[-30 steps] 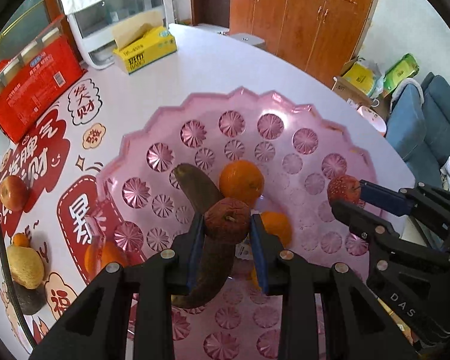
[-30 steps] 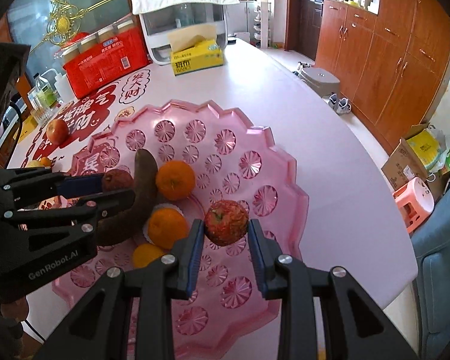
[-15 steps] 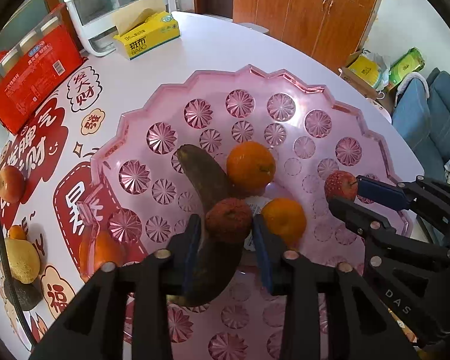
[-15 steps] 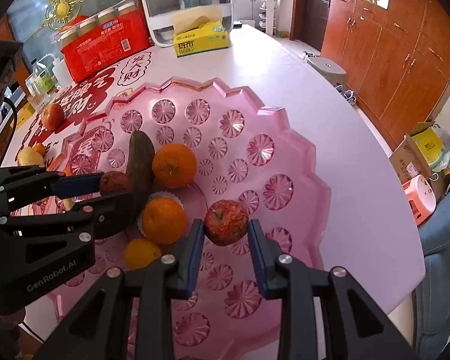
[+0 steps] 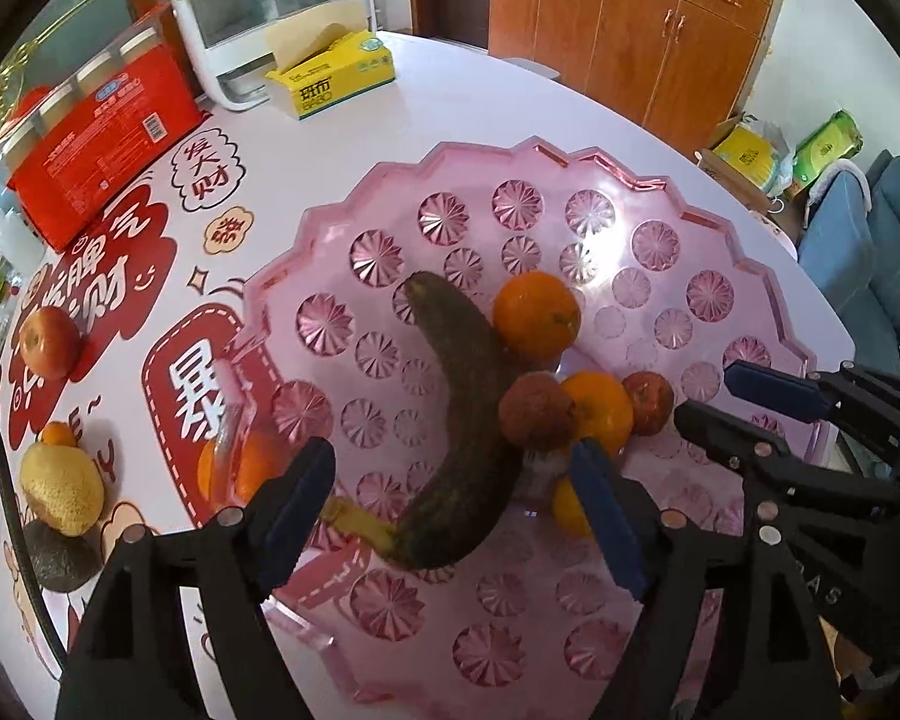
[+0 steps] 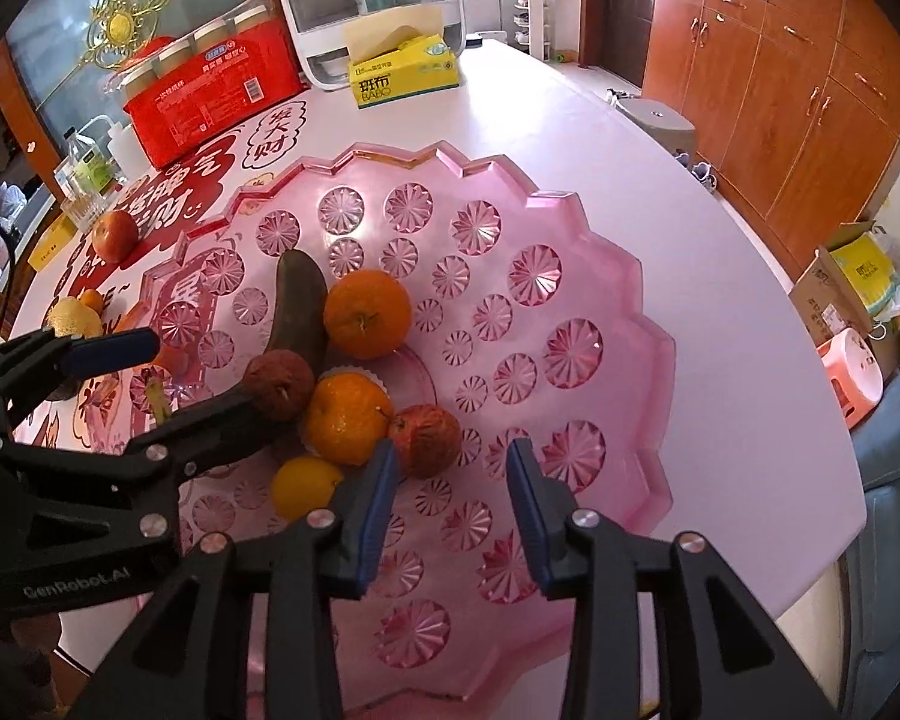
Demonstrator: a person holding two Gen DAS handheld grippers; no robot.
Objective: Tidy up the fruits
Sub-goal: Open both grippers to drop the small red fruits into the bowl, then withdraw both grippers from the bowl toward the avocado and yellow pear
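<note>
My left tongs (image 5: 450, 516) are opening, and the shrivelled brown fruit (image 5: 537, 411) they pinched a second ago now rests free in the pink tray (image 5: 510, 192), leaning on the blackened banana (image 5: 462, 420) and the nearer orange (image 5: 600, 411). My right tongs (image 6: 450, 480) are opening too — their pads have drawn off the wrinkled red apple (image 6: 426, 441), which sits on the tray floor touching that same orange (image 6: 345, 417). Both fruits have thus been delivered to the cluster. Beyond them lies a second orange (image 6: 366, 312). Farther out on the desk (image 5: 450, 96), a red apple (image 5: 48, 341), a lemon (image 5: 61, 489) and an avocado (image 5: 60, 558) remain outside the tray — I judge these the fruits left to collect.
</note>
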